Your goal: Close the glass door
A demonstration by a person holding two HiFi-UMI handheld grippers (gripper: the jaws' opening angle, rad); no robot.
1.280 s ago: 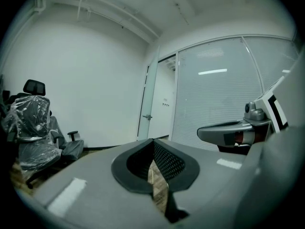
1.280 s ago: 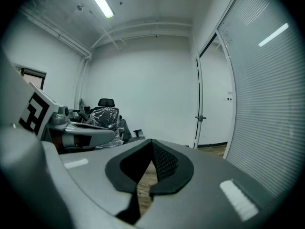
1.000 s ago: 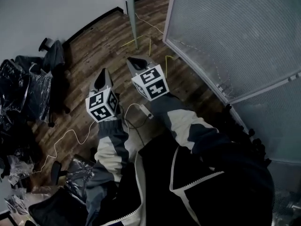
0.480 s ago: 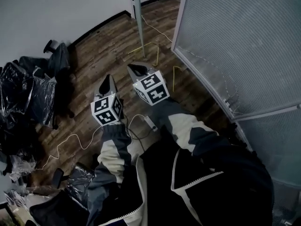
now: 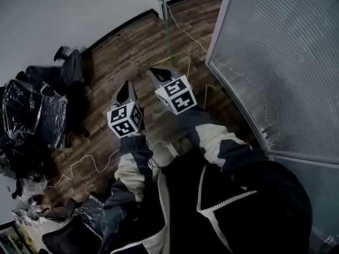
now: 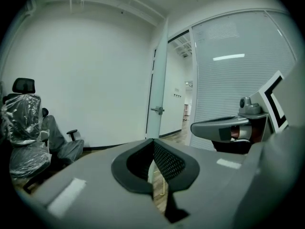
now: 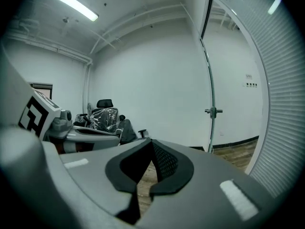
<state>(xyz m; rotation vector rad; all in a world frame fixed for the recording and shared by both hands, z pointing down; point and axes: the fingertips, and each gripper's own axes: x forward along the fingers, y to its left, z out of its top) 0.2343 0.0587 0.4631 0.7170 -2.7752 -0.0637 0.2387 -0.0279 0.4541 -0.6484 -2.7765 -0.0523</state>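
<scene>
Left gripper [image 5: 127, 84] and right gripper [image 5: 155, 71], two in all, both clenched and empty, face the one door [image 6: 157, 80]. Wrapped chairs [image 6: 25, 125] stand left of it.

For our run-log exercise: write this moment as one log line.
left gripper: shut, empty | right gripper: shut, empty | glass door: open, ahead, untouched

Floor [image 5: 132, 52] open to door [image 6: 157, 80] (chairs [image 5: 37, 120] left, partition [image 5: 275, 52] right).

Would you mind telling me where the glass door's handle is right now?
In the right gripper view the handle sits right of centre on the glass door's edge, left of the ribbed partition.
</scene>
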